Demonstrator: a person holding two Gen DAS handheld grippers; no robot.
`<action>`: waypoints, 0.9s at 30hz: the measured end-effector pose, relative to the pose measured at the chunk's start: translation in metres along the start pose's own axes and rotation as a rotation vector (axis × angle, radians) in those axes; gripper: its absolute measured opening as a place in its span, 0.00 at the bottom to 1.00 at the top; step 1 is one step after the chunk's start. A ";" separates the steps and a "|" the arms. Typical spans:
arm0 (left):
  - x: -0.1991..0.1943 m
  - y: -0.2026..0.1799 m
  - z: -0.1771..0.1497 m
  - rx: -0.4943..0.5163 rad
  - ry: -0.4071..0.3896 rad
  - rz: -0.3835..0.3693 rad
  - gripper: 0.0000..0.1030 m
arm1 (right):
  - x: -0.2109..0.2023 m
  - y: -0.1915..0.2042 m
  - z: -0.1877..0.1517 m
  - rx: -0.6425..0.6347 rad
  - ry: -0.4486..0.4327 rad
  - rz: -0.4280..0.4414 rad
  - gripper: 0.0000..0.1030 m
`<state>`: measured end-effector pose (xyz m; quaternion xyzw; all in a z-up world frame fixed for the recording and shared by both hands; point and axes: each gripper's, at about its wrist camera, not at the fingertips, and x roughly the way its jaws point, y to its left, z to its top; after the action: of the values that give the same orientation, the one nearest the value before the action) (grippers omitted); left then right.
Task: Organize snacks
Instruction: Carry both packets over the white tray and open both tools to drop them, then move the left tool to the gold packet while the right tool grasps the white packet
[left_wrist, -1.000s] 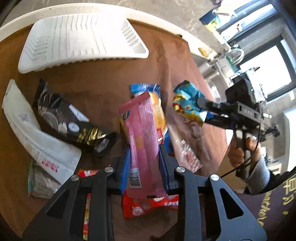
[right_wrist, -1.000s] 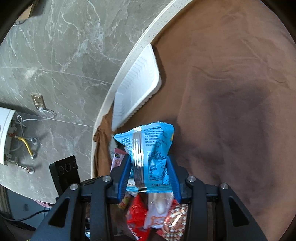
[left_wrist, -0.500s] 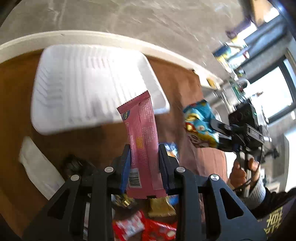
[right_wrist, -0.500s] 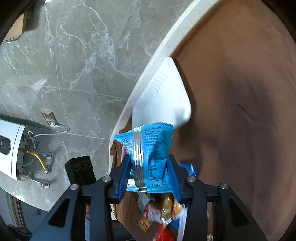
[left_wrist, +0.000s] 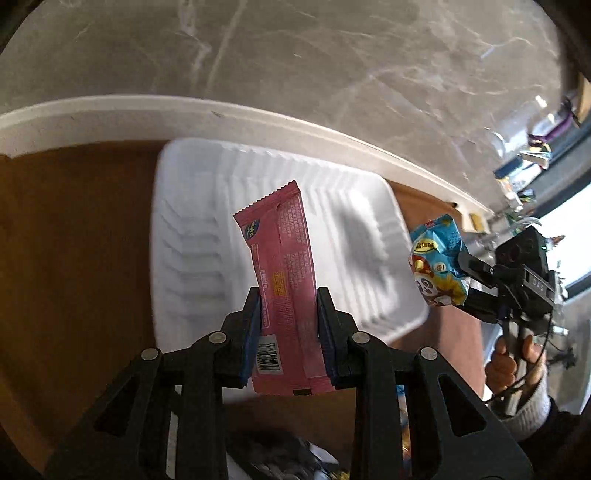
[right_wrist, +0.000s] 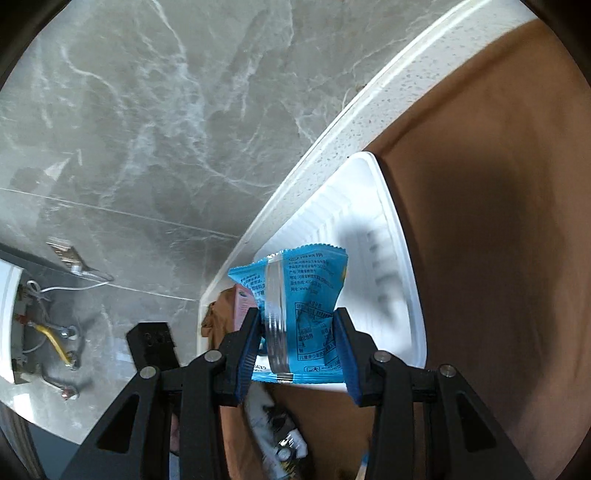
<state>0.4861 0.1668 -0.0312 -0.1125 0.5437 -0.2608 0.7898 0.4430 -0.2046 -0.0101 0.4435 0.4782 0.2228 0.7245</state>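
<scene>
My left gripper (left_wrist: 288, 299) is shut on a long pink snack bar wrapper (left_wrist: 282, 266), held upright in the air over the white ribbed tray (left_wrist: 192, 236). In the right wrist view my right gripper (right_wrist: 298, 321) is shut on a blue snack packet (right_wrist: 306, 306), which hangs over the near end of the same tray (right_wrist: 391, 258). From the left wrist view the right gripper (left_wrist: 465, 273) appears at the tray's right edge with the blue cartoon packet (left_wrist: 437, 262) in its jaws, and a hand (left_wrist: 506, 365) grips its handle. The pink bar's tip (right_wrist: 242, 301) peeks out left of the blue packet.
The tray lies on a brown tablecloth (left_wrist: 74, 240) beside the white table rim (left_wrist: 258, 114), with grey marble floor (right_wrist: 147, 129) beyond. Loose snack packets (right_wrist: 280, 439) lie on the cloth below both grippers. A wall socket with wires (right_wrist: 55, 295) is at the left.
Both grippers have carried their packets away from the snack pile toward the tray. The tray now fills the middle of the left wrist view, and most of the pile has dropped out of sight.
</scene>
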 end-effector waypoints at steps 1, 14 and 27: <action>0.003 0.005 0.004 0.000 0.000 0.012 0.26 | 0.006 -0.001 0.003 -0.003 0.005 -0.013 0.42; 0.026 0.002 0.018 0.111 -0.007 0.272 0.41 | 0.031 0.027 0.007 -0.239 -0.008 -0.221 0.60; -0.020 -0.060 -0.029 0.151 -0.085 0.246 0.46 | -0.031 0.071 -0.050 -0.400 -0.033 -0.195 0.61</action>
<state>0.4360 0.1302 0.0017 0.0040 0.4984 -0.1973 0.8442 0.3921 -0.1703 0.0587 0.2462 0.4535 0.2347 0.8238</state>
